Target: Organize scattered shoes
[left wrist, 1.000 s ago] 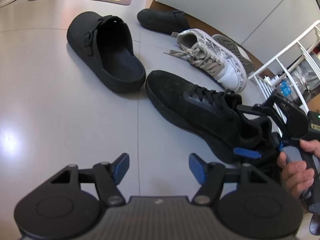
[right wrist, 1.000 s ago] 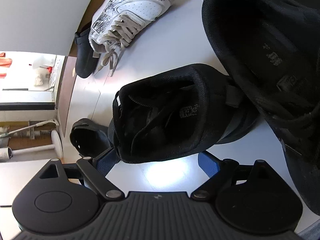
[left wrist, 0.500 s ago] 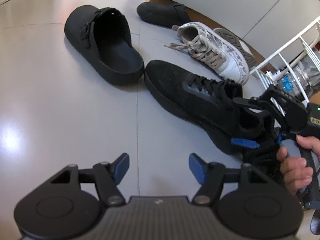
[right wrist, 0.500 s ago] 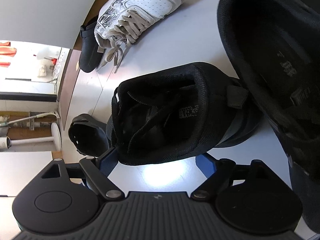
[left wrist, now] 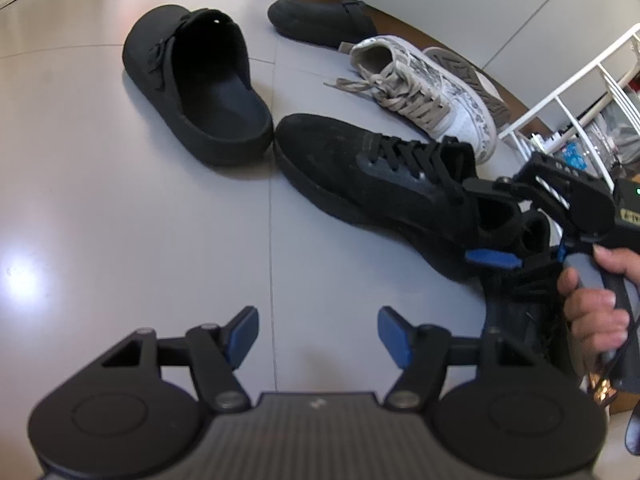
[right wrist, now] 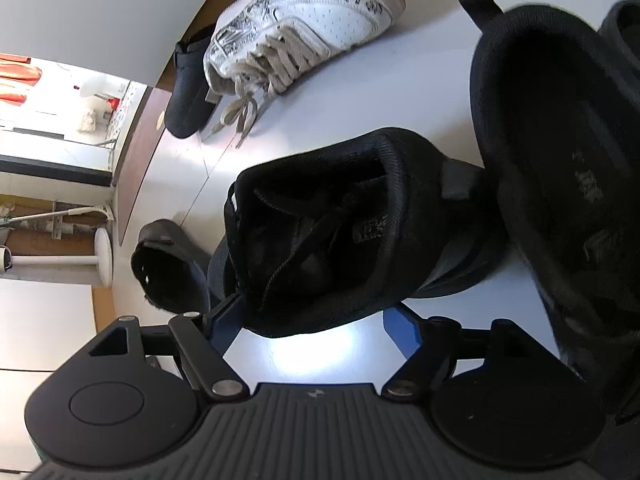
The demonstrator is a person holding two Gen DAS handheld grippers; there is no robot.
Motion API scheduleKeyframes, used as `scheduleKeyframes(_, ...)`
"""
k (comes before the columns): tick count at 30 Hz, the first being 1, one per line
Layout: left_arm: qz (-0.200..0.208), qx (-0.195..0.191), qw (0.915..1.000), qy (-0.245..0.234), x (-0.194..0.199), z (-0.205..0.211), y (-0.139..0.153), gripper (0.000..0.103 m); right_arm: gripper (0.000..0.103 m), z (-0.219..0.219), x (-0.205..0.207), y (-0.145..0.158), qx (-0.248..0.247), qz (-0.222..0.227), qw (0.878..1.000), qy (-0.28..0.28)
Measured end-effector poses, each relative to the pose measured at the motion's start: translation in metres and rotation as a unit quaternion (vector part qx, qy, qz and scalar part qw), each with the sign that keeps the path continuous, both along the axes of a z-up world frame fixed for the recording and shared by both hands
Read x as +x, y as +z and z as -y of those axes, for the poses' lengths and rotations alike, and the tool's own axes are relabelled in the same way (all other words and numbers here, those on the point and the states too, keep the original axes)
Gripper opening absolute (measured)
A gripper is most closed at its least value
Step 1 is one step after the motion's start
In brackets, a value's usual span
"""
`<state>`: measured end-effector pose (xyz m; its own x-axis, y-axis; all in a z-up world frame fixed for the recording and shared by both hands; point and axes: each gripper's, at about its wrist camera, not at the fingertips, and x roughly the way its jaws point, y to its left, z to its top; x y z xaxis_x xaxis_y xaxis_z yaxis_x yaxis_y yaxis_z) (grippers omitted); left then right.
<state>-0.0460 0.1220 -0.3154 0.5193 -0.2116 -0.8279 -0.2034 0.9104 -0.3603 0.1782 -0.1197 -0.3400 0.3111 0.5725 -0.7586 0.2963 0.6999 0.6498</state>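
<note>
- The left gripper (left wrist: 318, 332) hangs over bare floor (left wrist: 120, 240) with its jaws parted and nothing between them.
- Left wrist view, left to right: a black clog (left wrist: 196, 84) at ten o'clock, a second clog (left wrist: 320, 20) at twelve, the white sneaker (left wrist: 424, 92) at one, the black suede sneaker (left wrist: 384, 176) at two.
- The right gripper (right wrist: 316, 326) is at three o'clock there, a hand (left wrist: 596, 304) on its grip; its jaws are closing around the heel collar of the black suede sneaker.
- Its left pad touches the collar's outer side; whether the right pad presses yet I cannot tell.
- To do this well: close squarely across the padded collar, clear of the loose laces inside, before lifting.
- A third black shoe (right wrist: 560, 160) lies close at two o'clock; lift straight so the heel does not drag it.
</note>
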Motion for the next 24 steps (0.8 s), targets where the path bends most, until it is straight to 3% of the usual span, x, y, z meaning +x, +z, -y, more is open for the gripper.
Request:
scheduleKeyframes(5,0.000,0.000,1.0000,0.002,0.002,-0.001,0.000,0.068,0.068,0.005,0.014,0.004,-0.026,0.013,1.000,-0.009)
scheduleKeyframes(10,0.002,0.006,0.9999,0.008,0.005,-0.006,0.000,0.068,0.063,0.003,0.016,0.003,-0.035,0.032,0.999,0.016)
scheduleKeyframes(13,0.001,0.011,0.9998,0.015,0.009,-0.011,0.000,0.068,0.053,0.004,0.019,0.003,-0.046,0.037,0.998,0.027)
scheduleKeyframes(14,0.001,0.011,0.9998,0.017,0.009,-0.012,0.000,0.068,0.036,0.004,0.021,0.002,-0.054,0.037,0.997,0.030)
scheduleKeyframes(19,0.001,0.013,0.9998,0.018,0.011,-0.013,-0.001,0.068,0.038,0.004,0.027,0.002,-0.064,0.042,0.996,0.054)
scheduleKeyframes(22,0.001,0.014,0.9997,0.018,0.011,-0.014,-0.001,0.068,0.045,0.005,0.028,0.004,-0.053,0.039,0.996,0.059)
scheduleKeyframes(24,0.001,0.014,0.9997,0.019,0.011,-0.014,-0.001,0.068,0.067,0.006,0.027,0.007,-0.037,0.047,0.996,0.060)
